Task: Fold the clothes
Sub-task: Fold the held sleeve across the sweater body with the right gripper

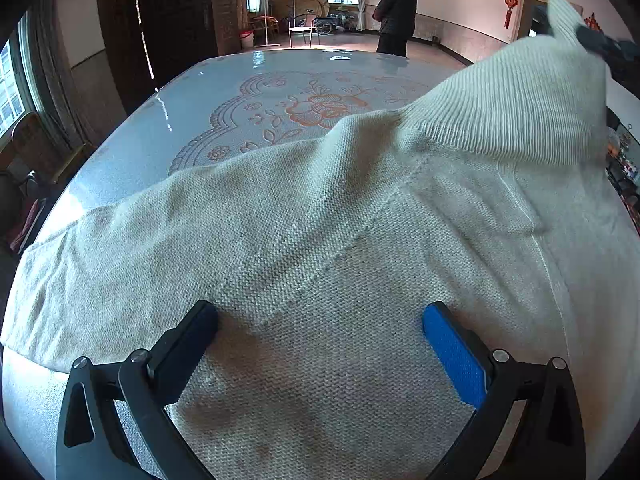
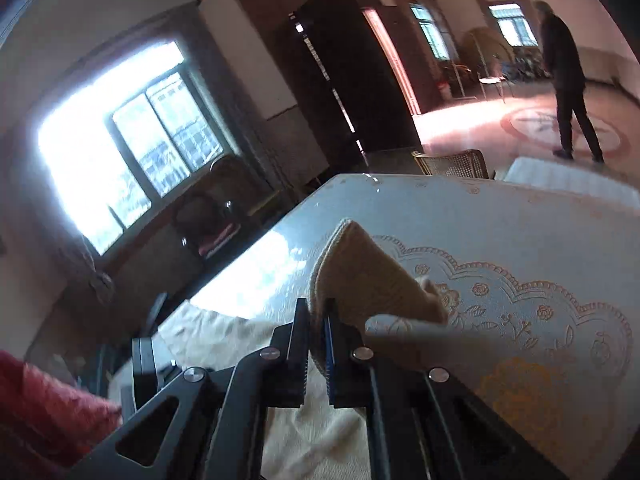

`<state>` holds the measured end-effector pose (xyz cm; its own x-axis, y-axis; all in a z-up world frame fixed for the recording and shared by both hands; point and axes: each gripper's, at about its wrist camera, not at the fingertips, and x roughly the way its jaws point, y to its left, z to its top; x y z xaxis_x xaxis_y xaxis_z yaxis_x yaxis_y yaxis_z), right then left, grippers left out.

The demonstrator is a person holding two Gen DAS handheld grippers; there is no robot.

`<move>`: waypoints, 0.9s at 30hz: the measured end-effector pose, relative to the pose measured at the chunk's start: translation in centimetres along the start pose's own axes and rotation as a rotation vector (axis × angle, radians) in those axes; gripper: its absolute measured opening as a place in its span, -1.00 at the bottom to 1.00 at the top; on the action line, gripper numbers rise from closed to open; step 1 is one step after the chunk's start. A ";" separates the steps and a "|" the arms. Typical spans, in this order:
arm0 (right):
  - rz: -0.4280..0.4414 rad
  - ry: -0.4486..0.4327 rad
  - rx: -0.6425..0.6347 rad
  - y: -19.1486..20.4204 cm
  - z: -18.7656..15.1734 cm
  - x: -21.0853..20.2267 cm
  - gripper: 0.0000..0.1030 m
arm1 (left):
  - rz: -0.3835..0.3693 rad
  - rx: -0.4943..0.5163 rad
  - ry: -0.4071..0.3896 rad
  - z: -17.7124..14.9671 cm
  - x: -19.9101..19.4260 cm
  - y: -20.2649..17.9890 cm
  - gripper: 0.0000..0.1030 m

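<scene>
Right jaws clamp the cream knit sweater [image 1: 320, 216] at its ribbed edge; left jaws gape above.

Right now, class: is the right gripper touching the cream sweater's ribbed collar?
Touching. In the right wrist view the right gripper has its fingers closed on a fold of the ribbed collar, which pokes out beyond the tips.

No text, label, brand or number can be read on anything in either view.
</scene>
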<state>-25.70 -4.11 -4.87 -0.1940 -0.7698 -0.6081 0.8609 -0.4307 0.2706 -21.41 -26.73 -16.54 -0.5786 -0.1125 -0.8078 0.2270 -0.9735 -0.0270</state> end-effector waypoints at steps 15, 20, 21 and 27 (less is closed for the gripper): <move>-0.120 0.247 0.479 -1.6 -12.1 4.7 -0.79 | 0.005 0.002 -0.001 0.1 0.0 0.0 1.00; -0.384 0.214 0.290 -3.5 -2.8 5.4 -0.90 | 0.006 0.002 -0.001 0.3 0.2 -0.3 1.00; -0.462 0.184 0.229 -3.9 -0.5 5.0 -0.90 | 0.005 0.002 -0.001 0.3 0.2 -0.3 1.00; -0.776 0.202 0.052 -10.0 5.3 6.5 -0.52 | 0.004 0.003 -0.001 0.4 0.4 -0.3 1.00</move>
<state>-38.08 -7.34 -7.54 -0.6352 -0.1438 -0.7589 0.4916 -0.8331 -0.2536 -22.02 -26.58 -16.60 -0.5787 -0.1166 -0.8072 0.2271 -0.9736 -0.0222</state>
